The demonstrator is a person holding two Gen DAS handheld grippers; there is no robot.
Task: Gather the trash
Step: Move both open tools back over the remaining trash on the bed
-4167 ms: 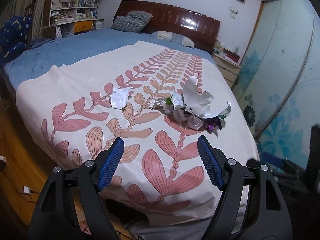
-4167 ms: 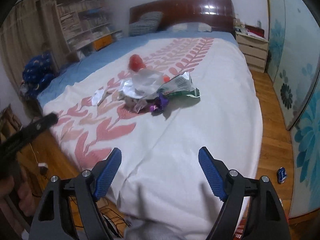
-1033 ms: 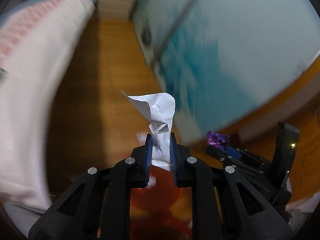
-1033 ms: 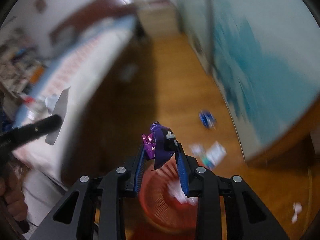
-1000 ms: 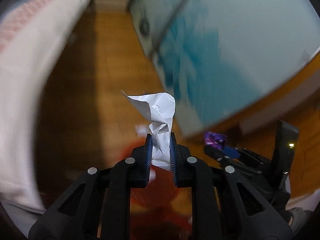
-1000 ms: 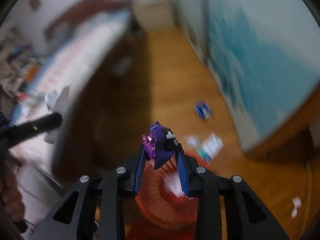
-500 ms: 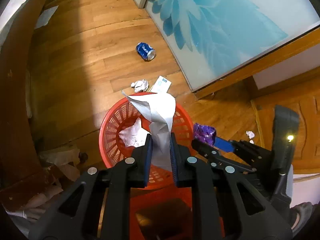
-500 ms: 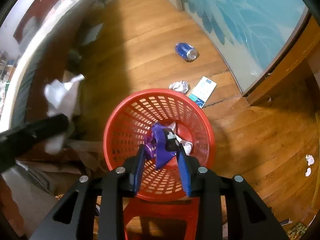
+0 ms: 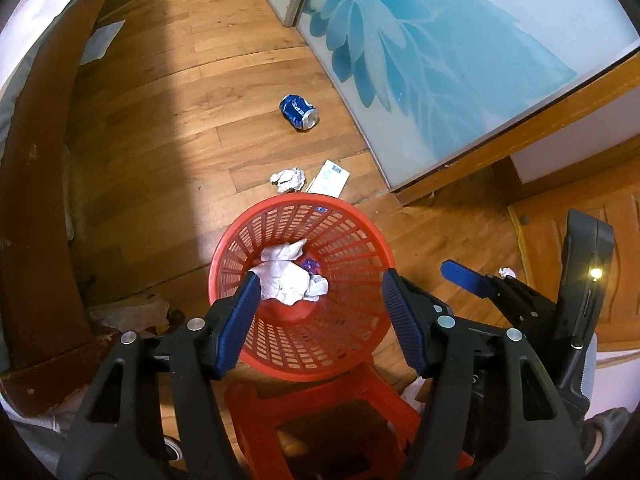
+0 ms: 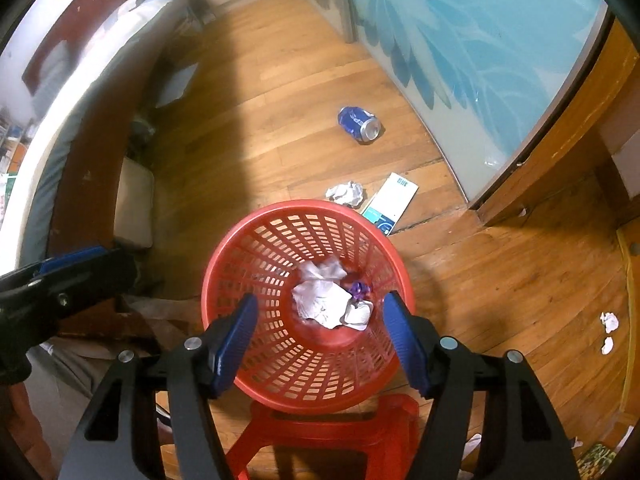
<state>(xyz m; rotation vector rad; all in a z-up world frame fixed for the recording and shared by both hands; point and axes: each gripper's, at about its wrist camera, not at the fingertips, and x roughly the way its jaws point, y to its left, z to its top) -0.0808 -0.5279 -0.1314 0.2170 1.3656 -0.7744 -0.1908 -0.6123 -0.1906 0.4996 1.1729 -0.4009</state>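
A red mesh basket (image 9: pixel 348 240) (image 10: pixel 248 264) stands on a red plastic stool (image 9: pixel 304 412) (image 10: pixel 320 428). At its bottom lie crumpled white paper (image 9: pixel 286 278) (image 10: pixel 320 298) and a purple wrapper (image 9: pixel 311 266) (image 10: pixel 359 289). My left gripper (image 9: pixel 322 304) hangs over the basket, its jaws opening, with nothing between them. My right gripper (image 10: pixel 320 326) is also above the basket with jaws opening and empty. Each gripper shows at the edge of the other's view: the right one (image 9: pixel 476 284), the left one (image 10: pixel 68 264).
On the wooden floor beyond the basket lie a crushed blue can (image 9: pixel 298 112) (image 10: pixel 359 124), a paper ball (image 9: pixel 287 180) (image 10: pixel 346 193) and a white-and-teal carton (image 9: pixel 329 177) (image 10: pixel 390 202). Small paper scraps (image 10: pixel 608 330) lie right. A bed frame (image 9: pixel 28 200) runs left; blue-flowered glass doors (image 9: pixel 420 40) stand behind.
Both grippers have opened. The white paper has dropped from the left one and the purple wrapper from the right one into the red basket. Both grippers came down over it.
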